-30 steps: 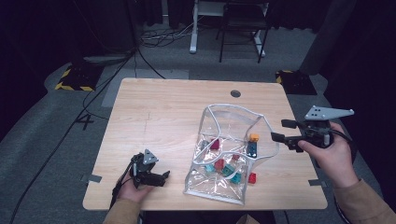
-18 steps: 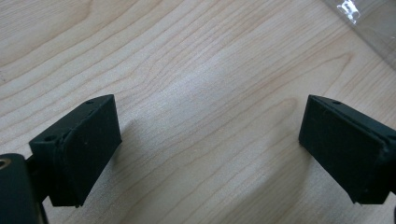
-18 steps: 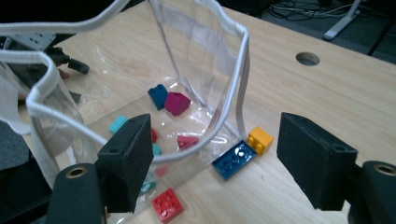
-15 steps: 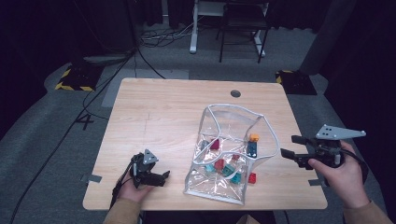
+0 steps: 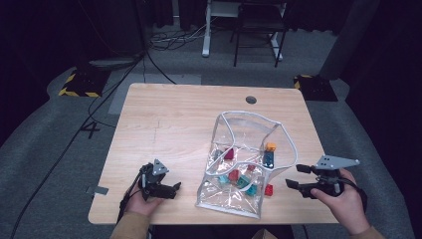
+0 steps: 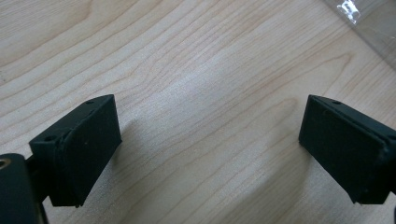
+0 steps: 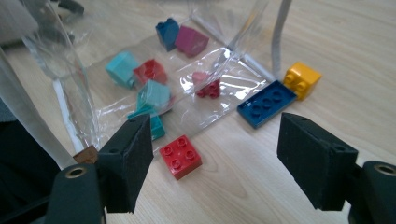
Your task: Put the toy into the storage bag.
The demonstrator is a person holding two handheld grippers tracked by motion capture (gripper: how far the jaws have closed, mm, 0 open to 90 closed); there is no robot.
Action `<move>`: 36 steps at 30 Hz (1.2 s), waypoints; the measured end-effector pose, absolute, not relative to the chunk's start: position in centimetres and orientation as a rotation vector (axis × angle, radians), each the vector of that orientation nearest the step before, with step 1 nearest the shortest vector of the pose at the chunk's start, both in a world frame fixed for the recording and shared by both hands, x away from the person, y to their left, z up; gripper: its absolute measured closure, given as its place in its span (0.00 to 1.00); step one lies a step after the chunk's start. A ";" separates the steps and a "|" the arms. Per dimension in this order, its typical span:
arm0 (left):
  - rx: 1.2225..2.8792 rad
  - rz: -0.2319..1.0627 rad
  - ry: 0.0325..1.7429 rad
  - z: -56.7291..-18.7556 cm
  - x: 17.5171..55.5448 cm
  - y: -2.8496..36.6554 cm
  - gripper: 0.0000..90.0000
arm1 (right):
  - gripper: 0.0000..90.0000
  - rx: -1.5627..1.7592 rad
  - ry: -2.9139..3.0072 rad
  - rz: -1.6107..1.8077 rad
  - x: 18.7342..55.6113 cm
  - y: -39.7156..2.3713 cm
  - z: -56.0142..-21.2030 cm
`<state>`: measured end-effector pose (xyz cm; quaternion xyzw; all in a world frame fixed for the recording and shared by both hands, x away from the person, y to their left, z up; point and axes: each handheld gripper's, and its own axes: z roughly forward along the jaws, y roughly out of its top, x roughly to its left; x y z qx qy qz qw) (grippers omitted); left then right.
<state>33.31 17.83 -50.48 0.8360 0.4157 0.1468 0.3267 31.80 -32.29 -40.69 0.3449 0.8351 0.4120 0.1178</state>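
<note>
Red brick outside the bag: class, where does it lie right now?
The red brick lies on the table just off the clear bag, nearest the right tongs, with the blue plate and yellow brick beyond.

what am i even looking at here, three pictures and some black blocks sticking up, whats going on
A person sits at a wooden table and holds a hand tool with a two-jaw claw in each hand. The high view looks down from above: the left claw sits at the near left, the right claw at the near right. The other two pictures come from small cameras riding on each claw, so the black blocks are its own jaws. Both claws are open and hold nothing. On the table lies a clear plastic bag with coloured bricks inside. A red brick, a blue plate and a yellow brick lie just outside it.
</note>
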 end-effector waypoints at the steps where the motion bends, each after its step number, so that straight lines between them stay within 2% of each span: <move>1: 2.190 0.385 1.089 -50.5 33.3 17.8 0.06 | 0.31 1.005 2.448 1.208 31.8 -32.1 -41.1; 12: 2.190 0.385 1.089 -50.5 33.3 17.8 0.06 | 0.31 1.000 2.528 1.180 32.1 -30.2 -45.5; 21: 2.190 0.385 1.089 -50.5 33.3 17.8 0.06 | 0.43 0.918 2.580 1.138 32.5 -28.9 -48.3; 28: 2.191 0.385 1.089 -50.5 33.3 17.8 0.06 | 0.46 0.849 2.592 1.091 32.6 -28.2 -48.9; 32: 2.190 0.385 1.089 -50.5 33.3 17.8 0.06 | 0.55 0.801 2.600 1.068 32.6 -27.7 -49.3; 36: 2.190 0.385 1.089 -50.5 33.3 17.8 0.06 | 0.58 0.787 2.606 1.045 32.5 -27.6 -49.2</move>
